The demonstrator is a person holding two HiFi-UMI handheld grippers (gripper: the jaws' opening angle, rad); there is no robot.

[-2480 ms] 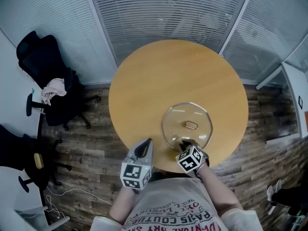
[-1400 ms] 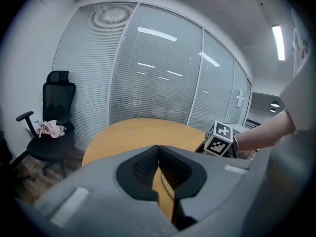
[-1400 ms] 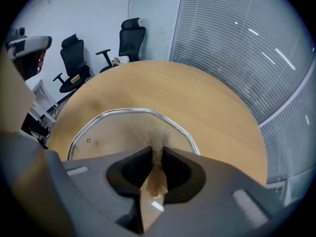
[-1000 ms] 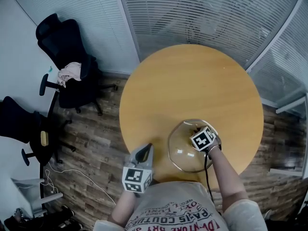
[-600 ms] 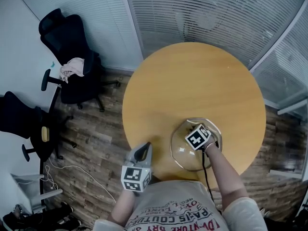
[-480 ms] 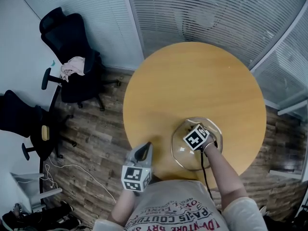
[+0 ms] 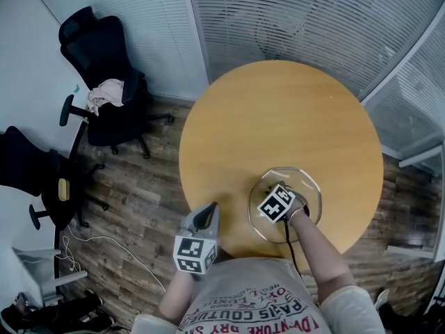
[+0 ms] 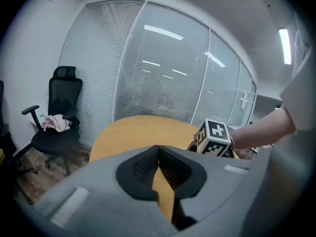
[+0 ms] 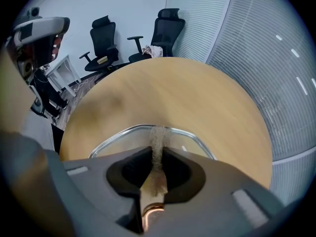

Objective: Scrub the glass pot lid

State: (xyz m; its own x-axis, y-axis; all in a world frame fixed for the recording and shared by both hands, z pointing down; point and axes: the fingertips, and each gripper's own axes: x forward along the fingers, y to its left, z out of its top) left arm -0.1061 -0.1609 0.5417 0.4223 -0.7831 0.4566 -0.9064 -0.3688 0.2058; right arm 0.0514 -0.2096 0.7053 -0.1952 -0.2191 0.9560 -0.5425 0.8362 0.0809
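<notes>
A round wooden table (image 7: 278, 110) stands on plank floor (image 7: 132, 186) beside blinded glass walls (image 7: 299, 12). The glass pot lid (image 7: 311, 193) lies by the table's near edge. The right gripper (image 9: 158, 154) clamps a tan scrubber (image 9: 157, 137) over it. The left gripper (image 8: 158, 154) has its jaws together.

Hidden behind the right gripper (image 9: 158, 154): the glass lid's (image 9: 127, 140) near part. Blurred between the jaws: a tan scrubbing pad (image 9: 158, 135).

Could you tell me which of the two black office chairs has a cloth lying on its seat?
The chair next to the window blinds holds the pinkish cloth; the other chair shows only a small yellow item.
</notes>
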